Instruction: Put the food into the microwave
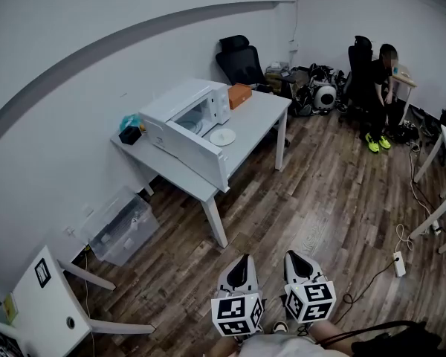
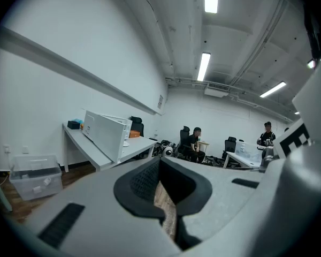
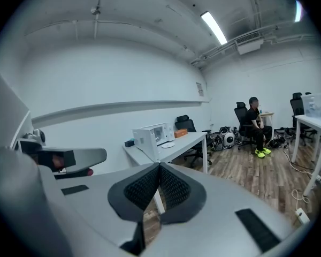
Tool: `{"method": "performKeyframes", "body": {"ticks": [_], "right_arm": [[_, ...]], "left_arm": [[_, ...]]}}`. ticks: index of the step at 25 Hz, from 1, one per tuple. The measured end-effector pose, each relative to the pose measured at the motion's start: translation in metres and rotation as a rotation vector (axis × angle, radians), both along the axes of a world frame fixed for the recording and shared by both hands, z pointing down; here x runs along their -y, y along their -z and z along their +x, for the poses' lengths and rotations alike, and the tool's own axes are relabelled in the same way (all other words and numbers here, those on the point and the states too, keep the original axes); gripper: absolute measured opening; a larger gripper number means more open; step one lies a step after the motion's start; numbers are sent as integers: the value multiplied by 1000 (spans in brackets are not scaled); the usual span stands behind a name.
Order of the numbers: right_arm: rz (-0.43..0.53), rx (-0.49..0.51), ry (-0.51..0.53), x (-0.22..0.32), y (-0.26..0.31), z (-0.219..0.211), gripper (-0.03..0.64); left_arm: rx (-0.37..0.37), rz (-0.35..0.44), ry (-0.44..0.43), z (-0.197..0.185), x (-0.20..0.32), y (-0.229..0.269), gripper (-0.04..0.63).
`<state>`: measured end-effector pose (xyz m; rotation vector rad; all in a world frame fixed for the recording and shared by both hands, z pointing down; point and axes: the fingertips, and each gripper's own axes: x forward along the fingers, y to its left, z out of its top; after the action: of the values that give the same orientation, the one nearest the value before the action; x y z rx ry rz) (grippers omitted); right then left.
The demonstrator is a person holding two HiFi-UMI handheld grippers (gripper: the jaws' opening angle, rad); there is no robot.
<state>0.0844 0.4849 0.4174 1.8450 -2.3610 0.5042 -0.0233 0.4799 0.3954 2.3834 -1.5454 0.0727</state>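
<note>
Item: white plate, on the pale table just beside the microwave, whose door hangs open. Any food on it is too small to tell.
Handling, judged: light, rigid, breakable, slick. Take it by the rim and keep it level.
Left gripper, right gripper: jaws pressed together, empty, well apart from the table.
Room: wood floor; seated person beyond.

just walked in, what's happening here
A person stands well back from the white table, holding the left gripper and the right gripper low. Both are shut with nothing between the jaws. On the table the microwave has its door open, and a white plate lies beside it. Nothing has been picked up yet.
</note>
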Motion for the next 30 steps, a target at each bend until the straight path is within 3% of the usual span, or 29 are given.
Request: {"method": "performKeyframes", "body": {"ticks": [15, 30], "right_arm": [[-24, 2, -47, 33, -9, 1, 17], [0, 13, -6, 122, -5, 37, 17]], "left_arm": [[25, -1, -62, 2, 38, -8, 2], [39, 16, -12, 34, 122, -5, 2]]}}
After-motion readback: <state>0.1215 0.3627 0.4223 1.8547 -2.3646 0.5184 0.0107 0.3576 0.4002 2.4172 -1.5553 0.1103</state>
